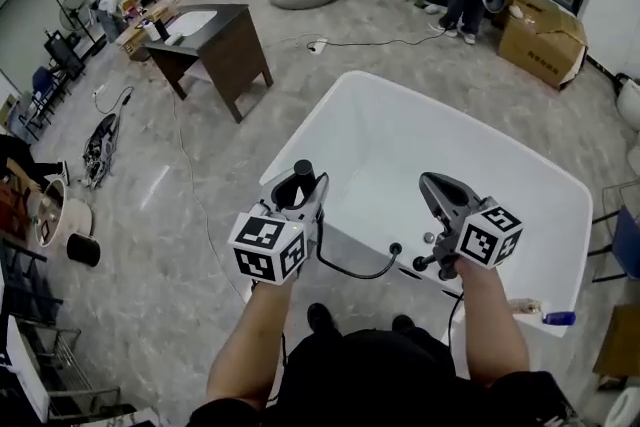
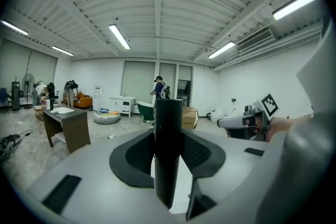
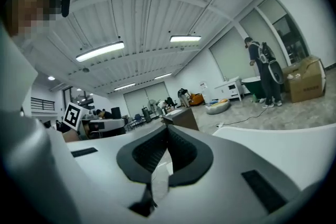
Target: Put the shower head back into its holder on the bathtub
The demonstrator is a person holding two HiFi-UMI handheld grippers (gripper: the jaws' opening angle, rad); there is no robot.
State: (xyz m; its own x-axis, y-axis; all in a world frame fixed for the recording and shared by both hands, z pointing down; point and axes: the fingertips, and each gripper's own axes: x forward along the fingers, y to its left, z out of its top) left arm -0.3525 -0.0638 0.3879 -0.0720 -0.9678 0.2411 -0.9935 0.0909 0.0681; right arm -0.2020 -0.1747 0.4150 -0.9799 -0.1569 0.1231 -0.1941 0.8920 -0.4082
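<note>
Two grippers hover at the near rim of the tub [image 1: 560,177]. The left gripper [image 1: 298,191] has its fingers clamped on the black shower head [image 1: 304,169], whose long axis stands upright between them, while the hose [image 1: 355,273] loops right to the rim. The right gripper [image 1: 433,183] has its fingers pressed together, empty. Dark fittings [image 1: 420,263] on the rim — likely the holder — lie right of and below the left fingers, nearer the right hand.
</note>
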